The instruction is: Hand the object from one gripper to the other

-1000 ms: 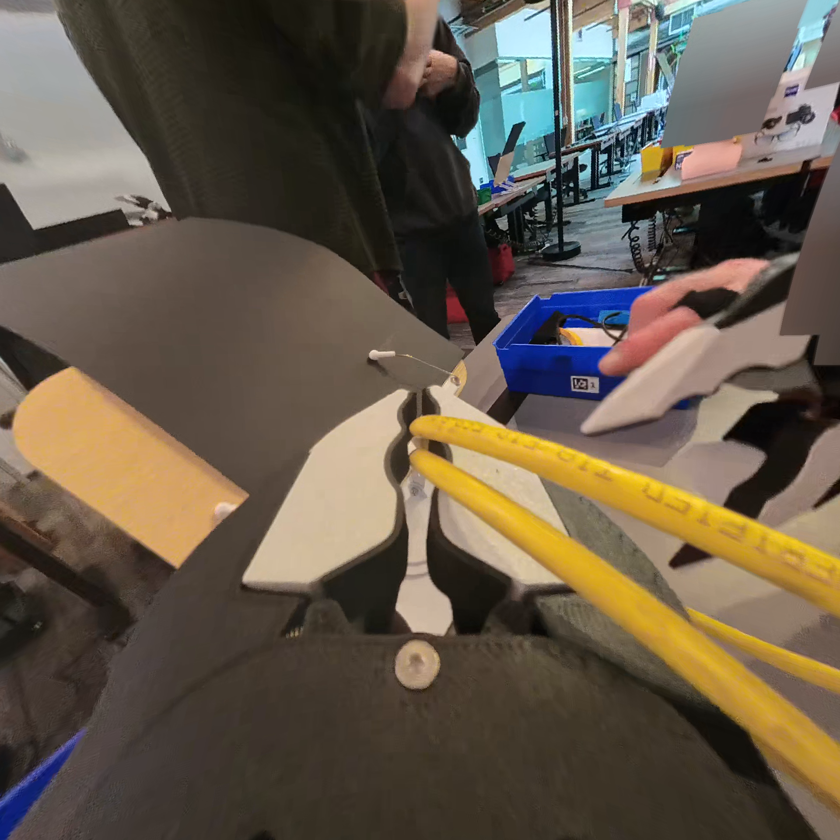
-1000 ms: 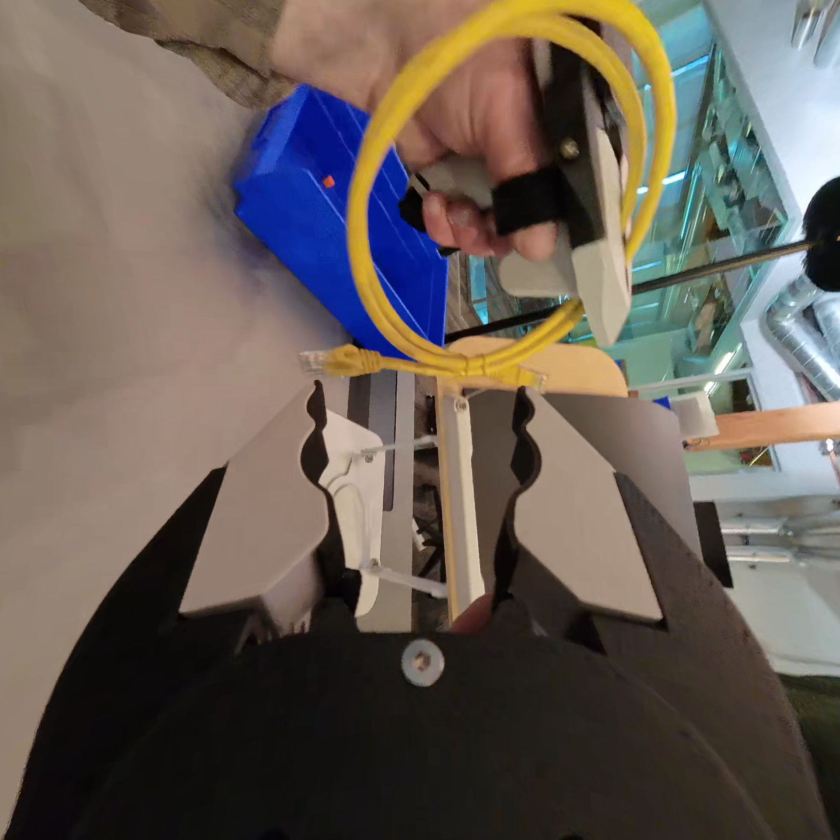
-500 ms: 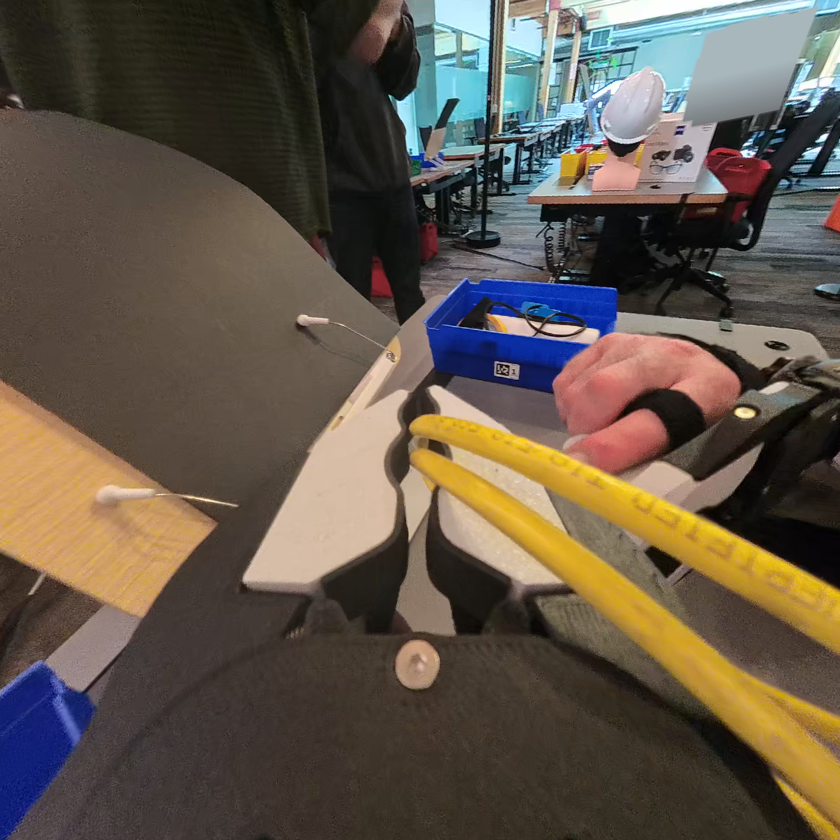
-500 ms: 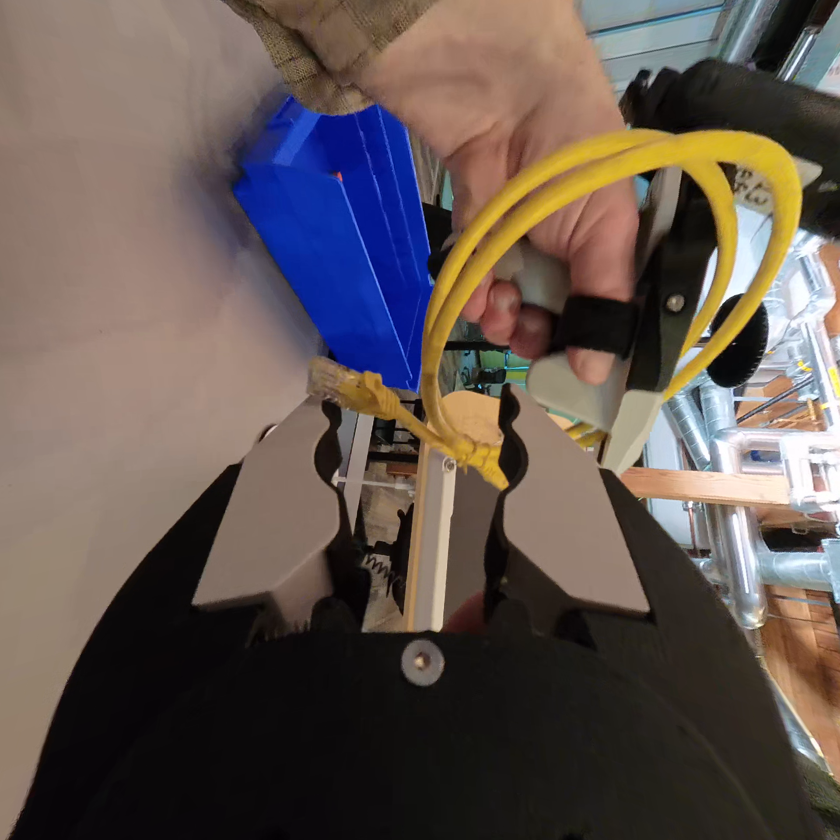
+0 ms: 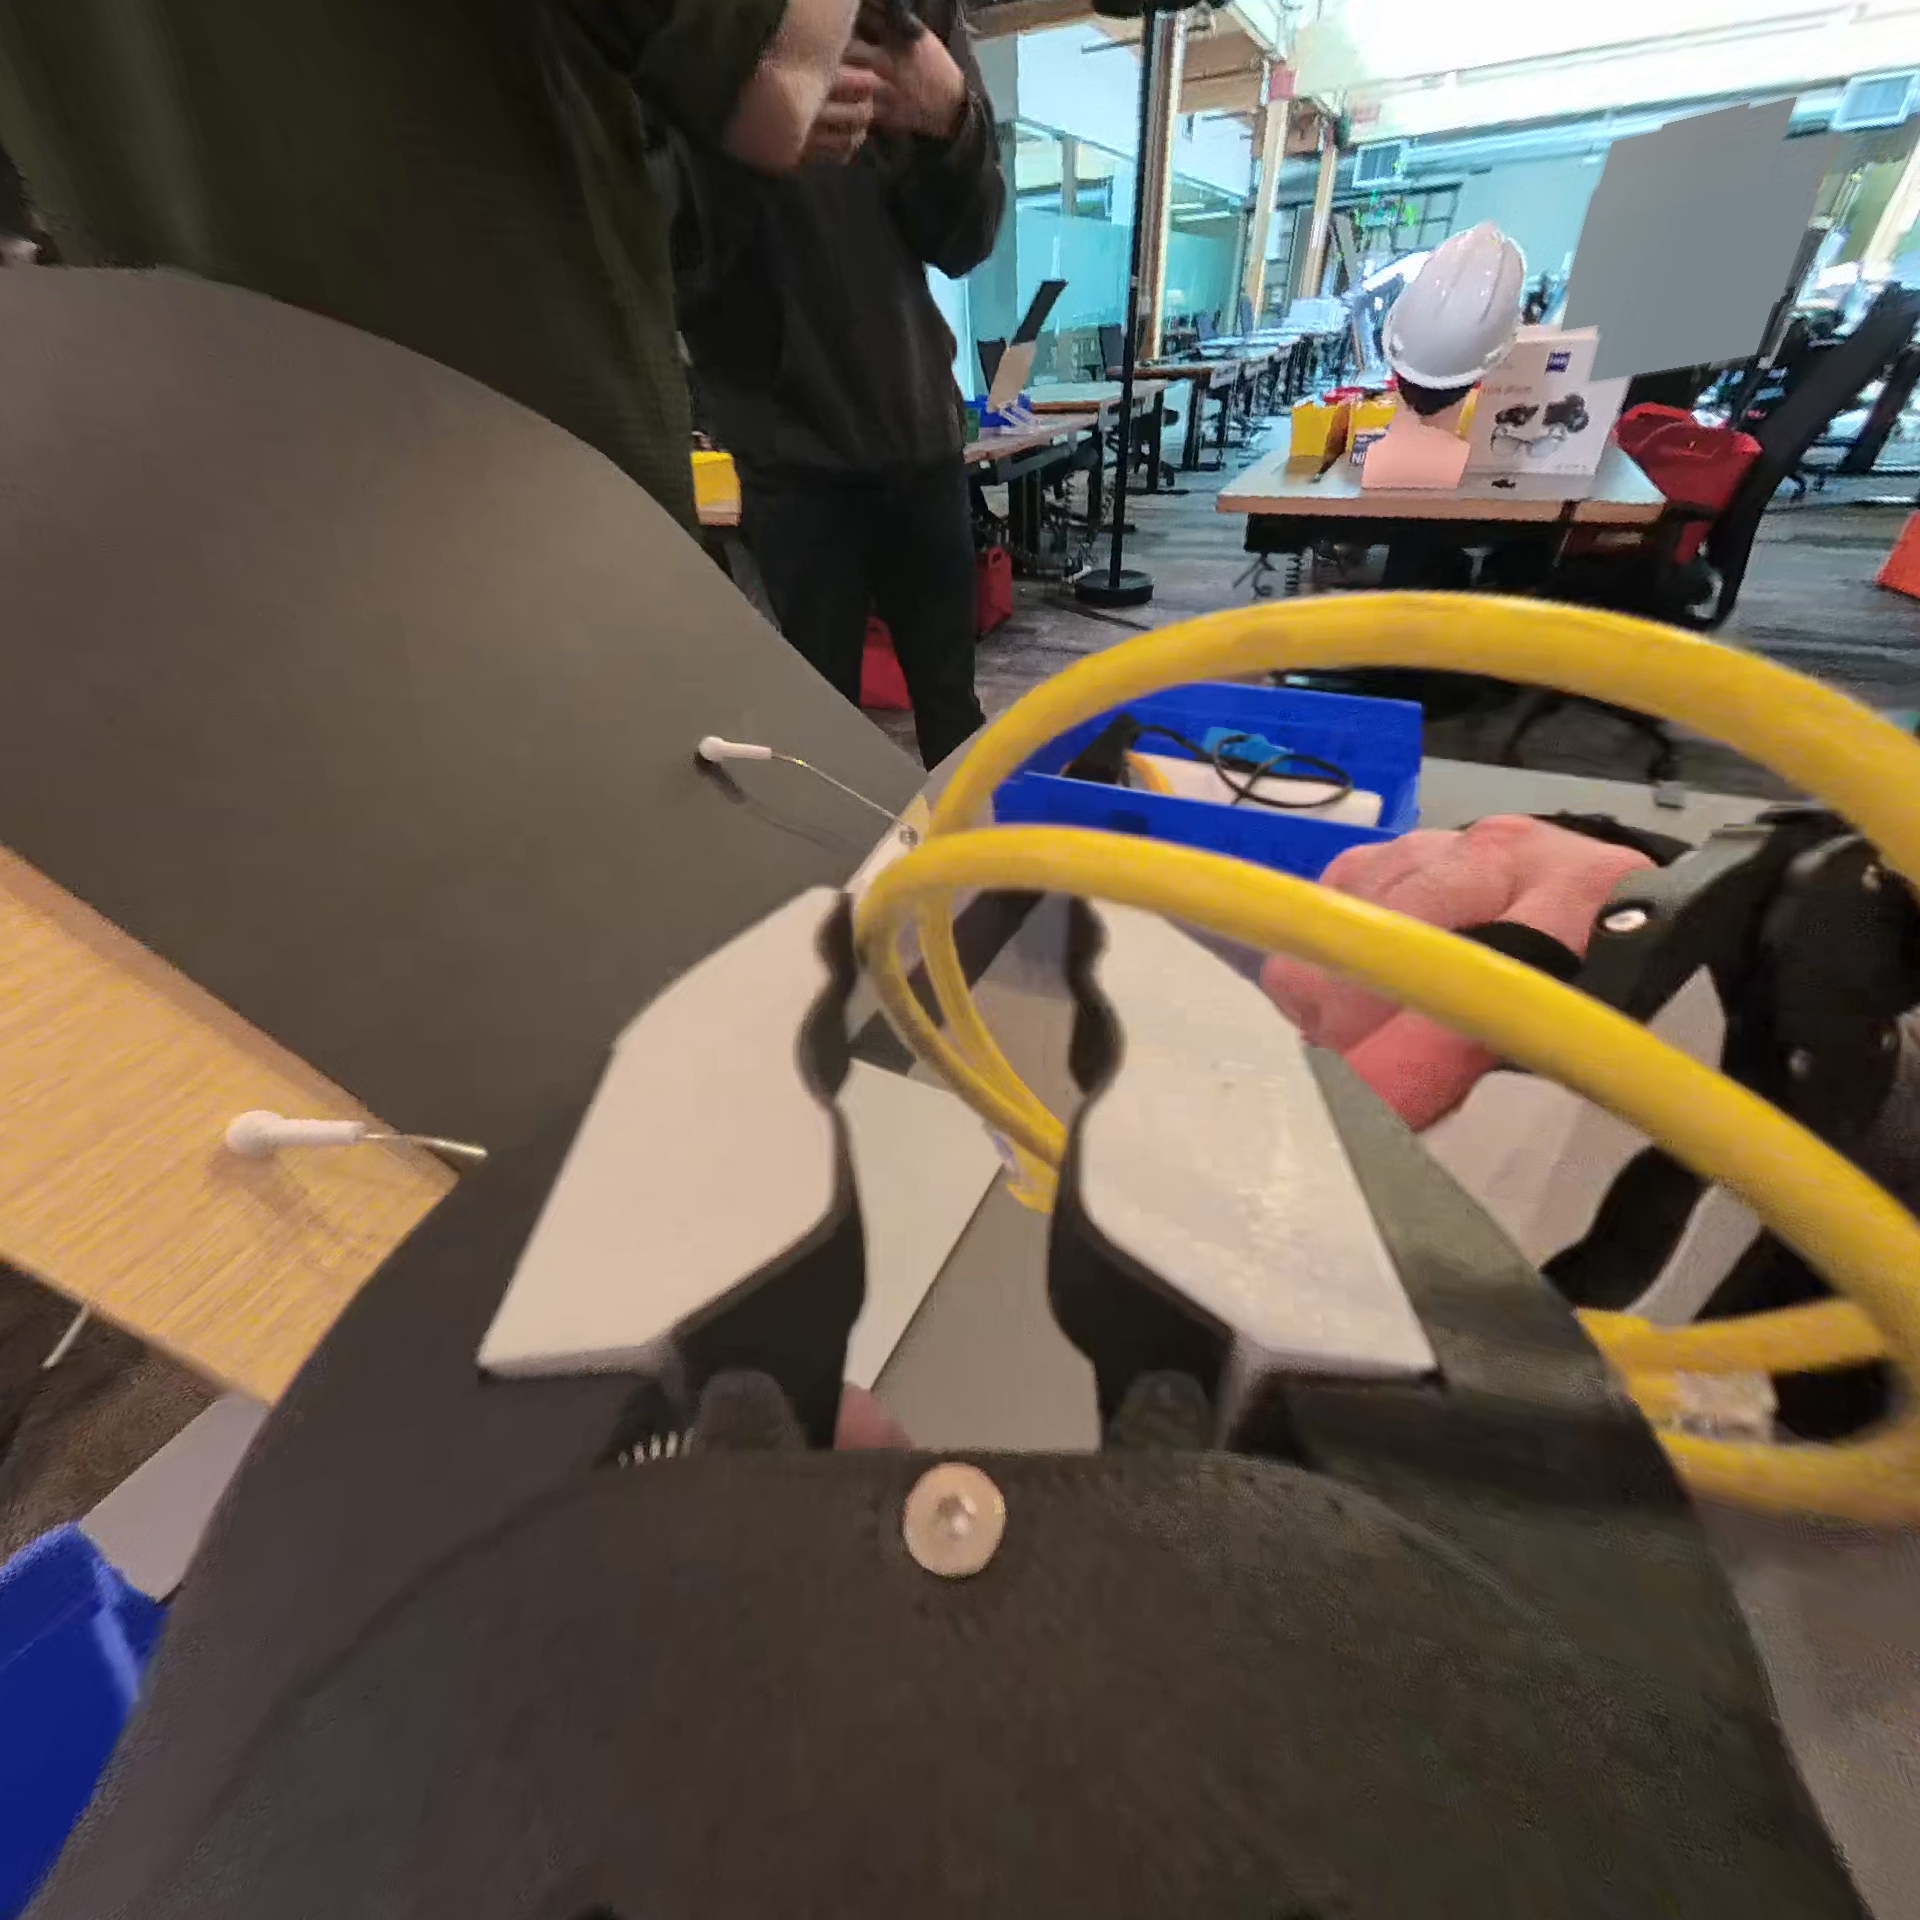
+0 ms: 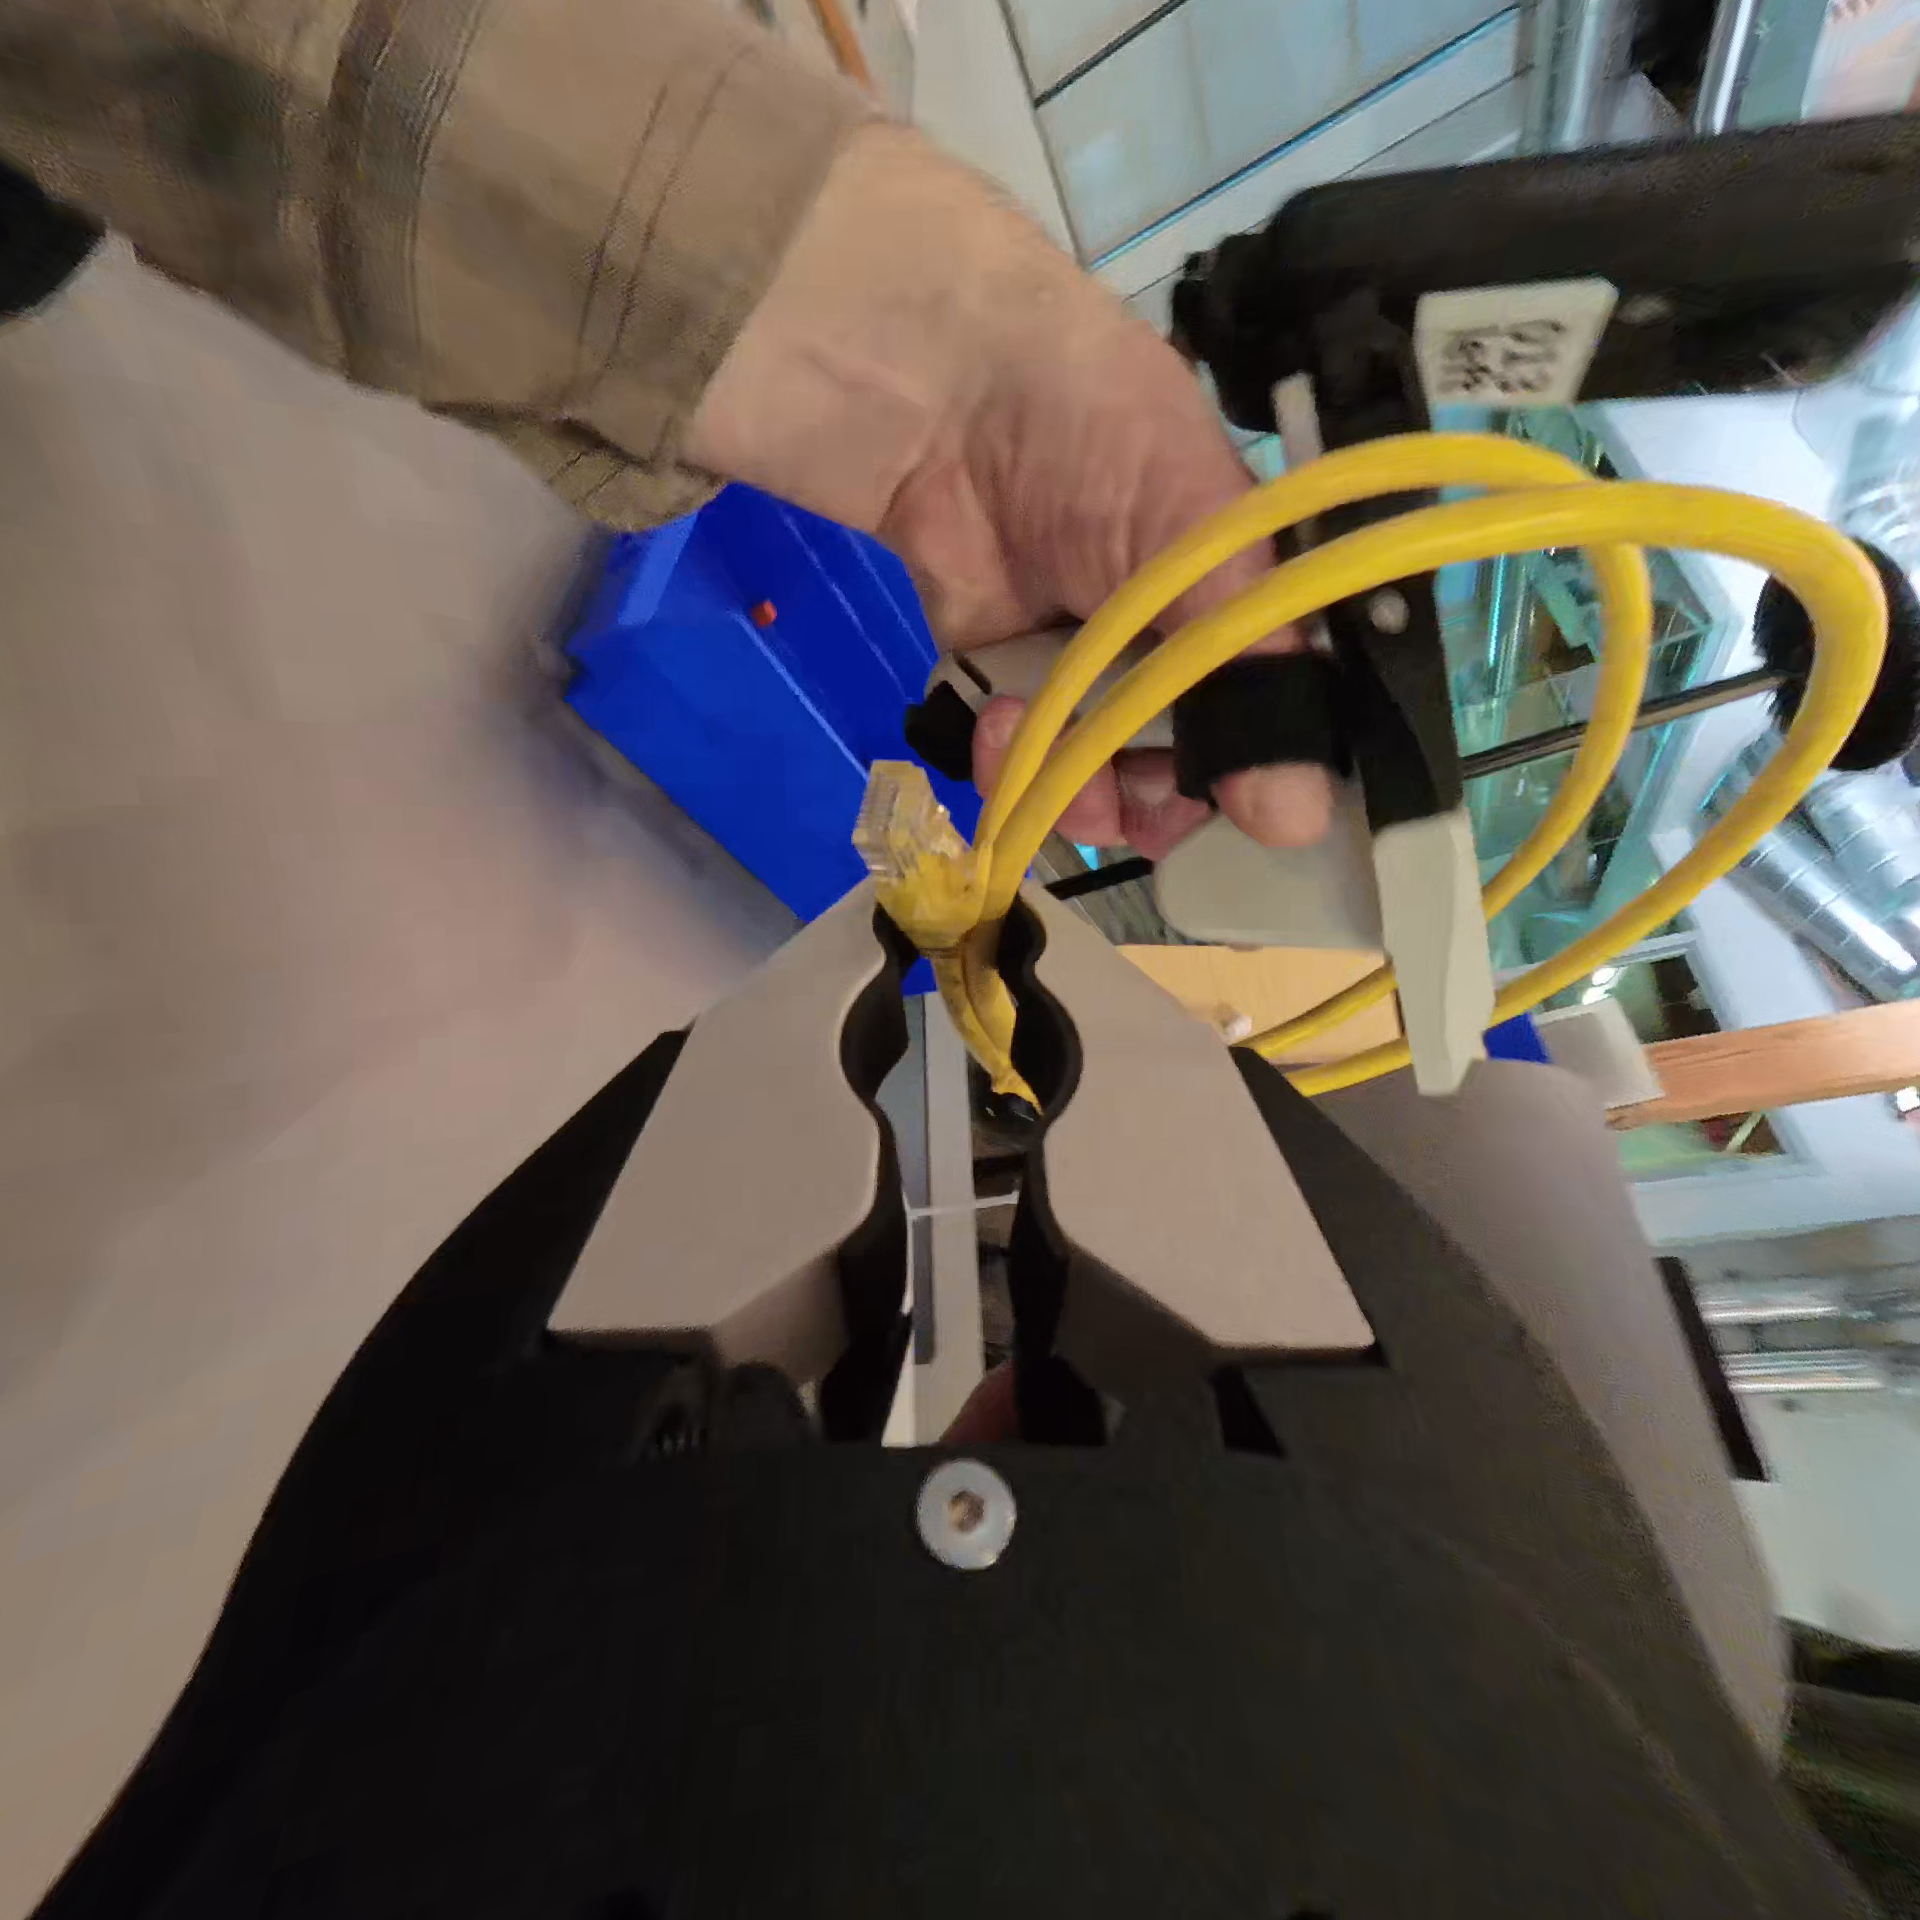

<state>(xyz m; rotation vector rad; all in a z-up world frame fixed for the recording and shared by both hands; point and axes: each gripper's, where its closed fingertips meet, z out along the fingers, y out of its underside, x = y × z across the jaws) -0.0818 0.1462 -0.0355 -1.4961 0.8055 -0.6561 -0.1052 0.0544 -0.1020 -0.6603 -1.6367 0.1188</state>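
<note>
A coiled yellow cable (image 5: 1455, 997) loops across the left wrist view. My left gripper (image 5: 956, 935) is open, and two strands of the cable pass loosely through the gap between its grey fingers (image 5: 707, 1122). In the right wrist view my right gripper (image 6: 951, 925) is shut on the cable (image 6: 1351, 551) at its bundled end, just below the clear plug (image 6: 899, 821). The coil hangs around the left gripper's grey finger (image 6: 1434, 935), which a hand (image 6: 987, 447) holds. The hand on the right gripper (image 5: 1455, 935) shows at the right of the left wrist view.
A blue bin (image 5: 1195, 821) with cords in it stands on the grey table (image 6: 260, 831); it also shows in the right wrist view (image 6: 748, 717). A black curved panel (image 5: 364, 675) and a wooden board (image 5: 135, 1122) lie left. Two people (image 5: 831, 312) stand behind.
My left gripper has opened and let go of the cable. My right gripper has closed on the cable's bundled end by the plug.
</note>
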